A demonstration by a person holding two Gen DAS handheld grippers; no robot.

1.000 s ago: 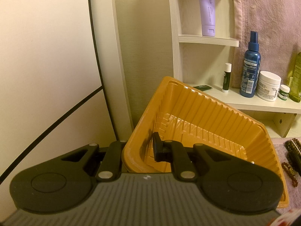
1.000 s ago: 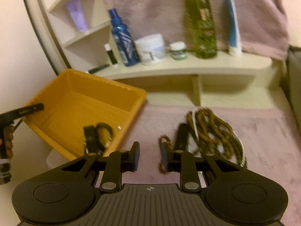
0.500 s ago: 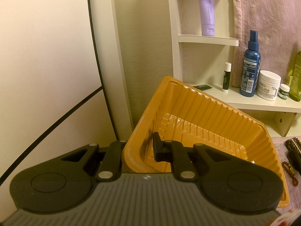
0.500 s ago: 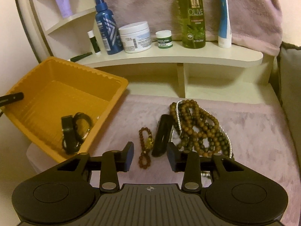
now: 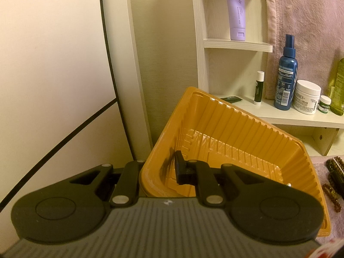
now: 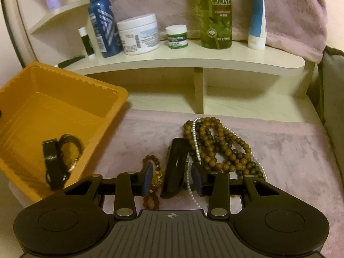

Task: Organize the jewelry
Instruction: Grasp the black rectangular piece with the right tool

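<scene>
A: Right tongs (image 6: 172, 179) have dropped toward the mauve plush cloth (image 6: 290, 150) since a second ago; the jaws have just been opening and now stand at a middling gap. The black oblong clip-like piece (image 6: 175, 167) lies between the pads, not pressed. The small amber bead bracelet with a gold charm (image 6: 153, 180) sits just beside the left pad.

B: Left?

A: Left tongs (image 5: 159, 172) haven't moved. Clamped nearly shut on the near wall of the ribbed orange plastic tray (image 5: 225, 133), one finger (image 5: 182, 169) inside, the other outside, tray tilted.

B: What's in the tray?

A: From the right wrist view, a black strap and a dark ring-shaped bracelet (image 6: 58, 157) on its floor. The heap of brown wooden bead necklaces with a pearl strand (image 6: 217, 146) is on the cloth just past the right pad, touching the black piece.

B: Behind?

A: Pale wooden shelf (image 6: 193, 61) with a blue spray bottle (image 6: 103, 21), a white cream jar (image 6: 139, 34), and a green olive bottle (image 6: 216, 13).
</scene>
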